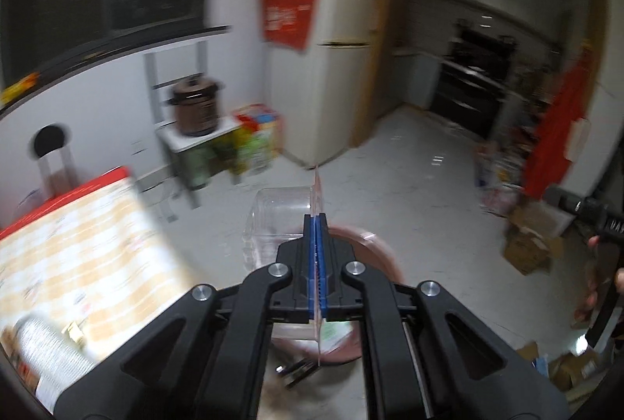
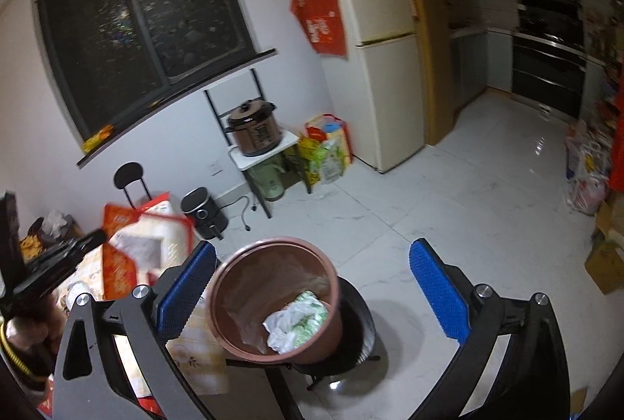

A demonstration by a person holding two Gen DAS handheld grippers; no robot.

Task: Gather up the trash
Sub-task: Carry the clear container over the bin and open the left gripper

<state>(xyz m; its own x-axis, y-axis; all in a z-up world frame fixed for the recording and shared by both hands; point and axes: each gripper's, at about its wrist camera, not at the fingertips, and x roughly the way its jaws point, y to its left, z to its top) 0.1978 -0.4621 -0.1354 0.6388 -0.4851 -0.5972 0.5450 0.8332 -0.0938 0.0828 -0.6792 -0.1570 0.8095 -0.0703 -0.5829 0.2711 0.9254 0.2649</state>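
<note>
Trash goes binward: left gripper (image 1: 316,225) pinches a clear plastic container (image 1: 279,213) by its edge above the brown bin (image 2: 273,299); right gripper (image 2: 312,287) hangs spread, empty.

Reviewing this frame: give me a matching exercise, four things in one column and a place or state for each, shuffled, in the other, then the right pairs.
Things:
1. left gripper
2. right gripper
3. brown bin
4. pressure cooker

Places or states:
A. on a small white shelf under the window
B. jaws wide apart, nothing between them
C. pinching a clear plastic container by its edge
D. holds crumpled white and green trash

Pairs: 1-C, 2-B, 3-D, 4-A
</note>
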